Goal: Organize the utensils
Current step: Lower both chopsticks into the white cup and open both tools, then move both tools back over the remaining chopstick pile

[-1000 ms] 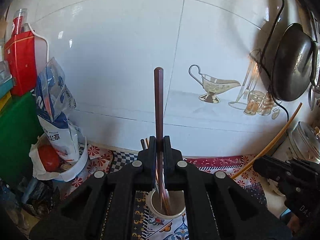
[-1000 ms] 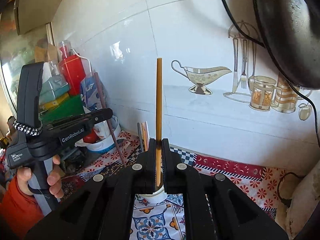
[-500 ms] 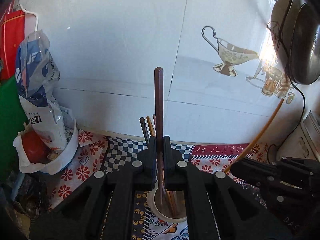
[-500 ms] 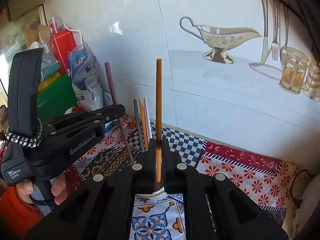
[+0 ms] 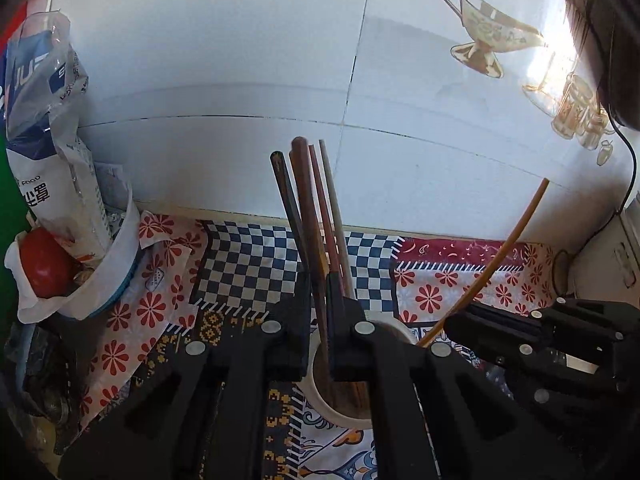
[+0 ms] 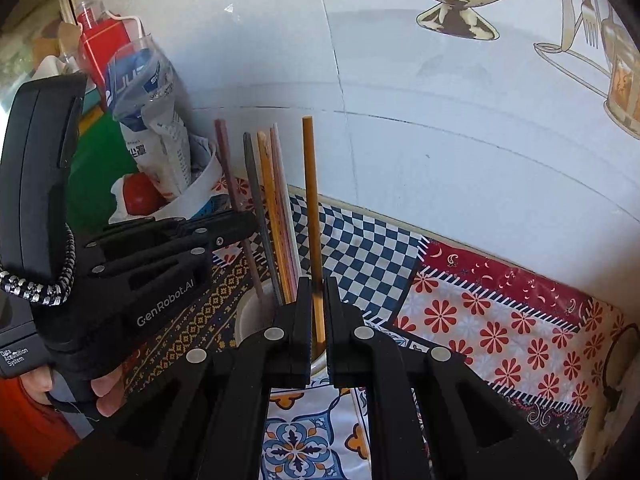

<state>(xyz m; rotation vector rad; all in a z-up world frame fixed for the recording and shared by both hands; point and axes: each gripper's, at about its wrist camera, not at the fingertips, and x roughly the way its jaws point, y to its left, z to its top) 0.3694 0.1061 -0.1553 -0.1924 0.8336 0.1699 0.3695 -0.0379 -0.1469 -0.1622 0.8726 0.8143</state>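
Behind everything stands the white tiled wall (image 5: 240, 60), and below it the patterned cloth (image 6: 500, 320) covers the counter. To my left a plastic bag (image 5: 52, 152) sits upright in a white bowl. In front of me is the white cup (image 5: 320, 396), already holding several chopsticks that lean toward the wall. My left gripper (image 5: 319, 292) is clamped on a dark brown chopstick (image 5: 308, 216), whose lower end reaches down into the cup. My right gripper (image 6: 318, 296) is closed on a light brown chopstick (image 6: 311, 200), held just above the cup's rim.
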